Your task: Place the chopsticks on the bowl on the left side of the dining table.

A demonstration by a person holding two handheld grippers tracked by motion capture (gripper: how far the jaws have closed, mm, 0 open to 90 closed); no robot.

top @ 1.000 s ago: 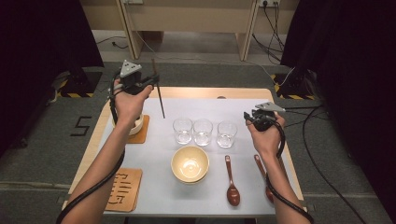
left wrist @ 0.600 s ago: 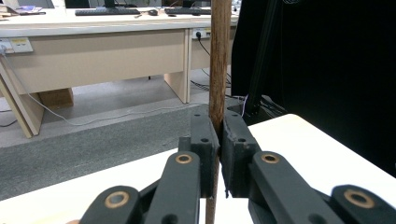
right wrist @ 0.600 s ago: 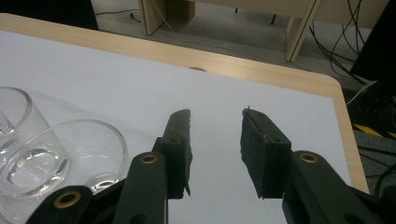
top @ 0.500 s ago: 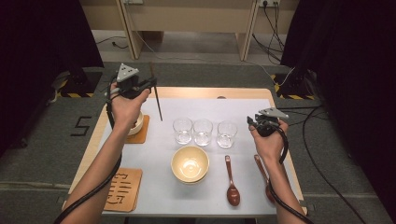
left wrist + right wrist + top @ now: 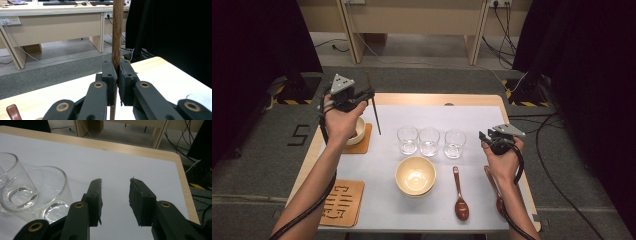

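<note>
White table cover [image 5: 472,117] below, left gripper [image 5: 362,95] clamps 1 wooden stick [image 5: 375,112] upright; right gripper [image 5: 486,137] gapes unladen beside 3 glasses [image 5: 429,141].

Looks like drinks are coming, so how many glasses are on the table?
3, in a row mid-table behind the bowl: left glass, middle glass, right glass. None seems hidden.

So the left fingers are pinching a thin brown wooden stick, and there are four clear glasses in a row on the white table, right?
Almost. The left fingers do pinch the thin brown wooden stick, but the row on the white table has three clear glasses, not four. The high view shows this.
</note>
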